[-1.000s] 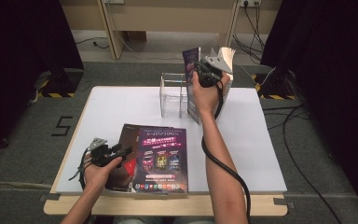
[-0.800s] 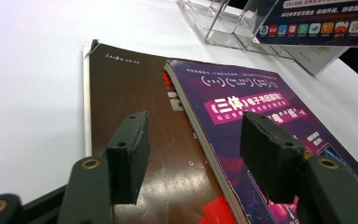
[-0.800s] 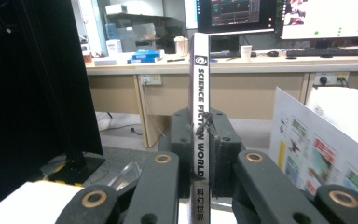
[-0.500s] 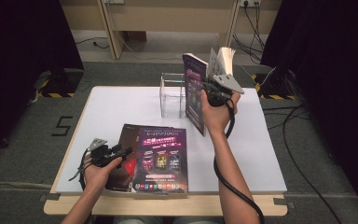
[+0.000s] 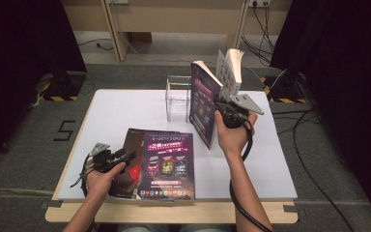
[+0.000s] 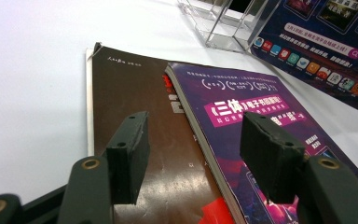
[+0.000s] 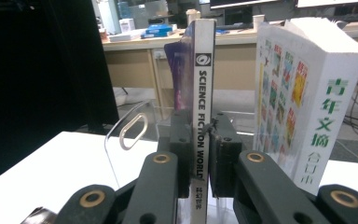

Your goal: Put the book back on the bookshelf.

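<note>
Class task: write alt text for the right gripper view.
The right gripper clamps the spine of an upright purple magazine marked Science Fiction World. A thick white book stands beside it, and a clear acrylic stand sits on the white table.

Each hand-held gripper is black. The left hand-held gripper (image 5: 125, 155) carries a small grey three-cornered plate on top, and a bundle of black cables loops from its rear. In the left gripper view its two flat rectangular pads (image 6: 129, 156) are matt black, each with small holes in its edge, mounted on dark arms with brass-coloured rivets. The right hand-held gripper (image 7: 200, 154) shows the same brass rivets; a thick black cable trails from it. Both forearms are bare, without sleeves.
</note>
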Demonstrator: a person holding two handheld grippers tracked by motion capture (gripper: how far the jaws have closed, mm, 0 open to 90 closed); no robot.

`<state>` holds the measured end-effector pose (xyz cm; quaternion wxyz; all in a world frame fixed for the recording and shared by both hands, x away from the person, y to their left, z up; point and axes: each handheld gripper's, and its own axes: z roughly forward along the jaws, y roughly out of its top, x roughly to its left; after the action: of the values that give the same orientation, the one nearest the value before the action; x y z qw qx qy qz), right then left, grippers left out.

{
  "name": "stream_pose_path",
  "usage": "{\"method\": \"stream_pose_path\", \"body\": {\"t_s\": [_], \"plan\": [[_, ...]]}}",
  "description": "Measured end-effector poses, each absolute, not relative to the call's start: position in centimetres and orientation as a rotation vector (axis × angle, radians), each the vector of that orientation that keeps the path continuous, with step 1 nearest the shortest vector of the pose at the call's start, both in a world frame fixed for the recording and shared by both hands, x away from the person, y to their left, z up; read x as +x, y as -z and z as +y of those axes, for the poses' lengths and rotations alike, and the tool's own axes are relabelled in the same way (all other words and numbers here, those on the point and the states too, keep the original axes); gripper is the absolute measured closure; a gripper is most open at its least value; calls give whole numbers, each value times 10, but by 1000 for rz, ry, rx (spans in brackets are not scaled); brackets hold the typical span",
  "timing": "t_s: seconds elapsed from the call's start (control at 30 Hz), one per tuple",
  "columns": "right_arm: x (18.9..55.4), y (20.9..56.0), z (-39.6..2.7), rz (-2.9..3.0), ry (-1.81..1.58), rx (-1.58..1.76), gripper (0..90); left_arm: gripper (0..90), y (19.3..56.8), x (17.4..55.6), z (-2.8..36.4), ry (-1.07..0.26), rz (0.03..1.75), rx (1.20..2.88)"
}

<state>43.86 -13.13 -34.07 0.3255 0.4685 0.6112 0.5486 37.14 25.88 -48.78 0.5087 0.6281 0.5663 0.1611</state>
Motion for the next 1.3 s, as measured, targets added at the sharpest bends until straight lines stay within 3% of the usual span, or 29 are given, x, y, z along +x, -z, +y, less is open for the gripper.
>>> {"method": "stream_pose_path", "body": {"t_s": [0.17,0.37,1.3], "plan": [[439,342,-131,1650,-1467,1255,762,417,488,371,259,-385,1362,1512],[438,342,-126,1739,-1422,1253,807,417,487,371,258,-382,1360,1512],[437,334,-123,1648,-1408,1270,828,420,486,370,260,-381,1361,1508]]}}
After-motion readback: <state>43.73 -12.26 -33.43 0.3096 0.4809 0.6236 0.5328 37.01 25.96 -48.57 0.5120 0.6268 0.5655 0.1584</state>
